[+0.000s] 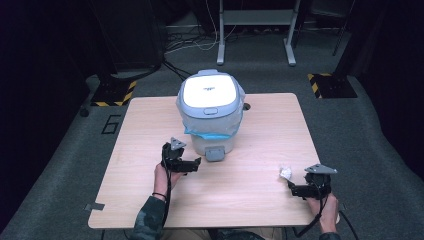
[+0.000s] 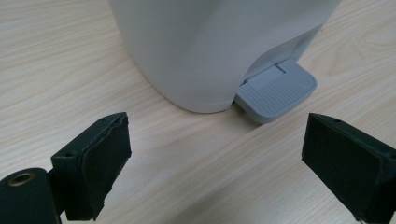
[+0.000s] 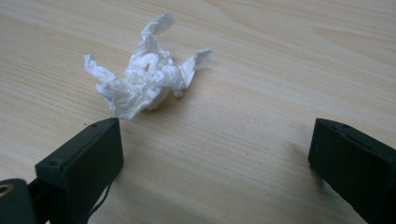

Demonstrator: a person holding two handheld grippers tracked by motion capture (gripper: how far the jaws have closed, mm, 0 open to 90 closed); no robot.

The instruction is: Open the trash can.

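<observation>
My left hand-held gripper (image 2: 215, 163) sits open before the bin (image 1: 210, 112) pedal (image 2: 276, 89); my right hand-held gripper (image 3: 215, 163), open too, faces the crumpled tissue (image 3: 144, 77) lying on the table (image 1: 260, 200). I'd centre the tissue between the jaws before closing.

Left gripper (image 2: 215, 158): jaws spread wide apart, nothing between them, black pads facing each other just above the light wooden table (image 2: 56, 60). Ahead stands the white pedal bin (image 2: 210, 46), lower body only, resting on the table. Its grey ribbed foot pedal (image 2: 276, 91) juts from the base toward the right jaw, apart from both jaws.
</observation>
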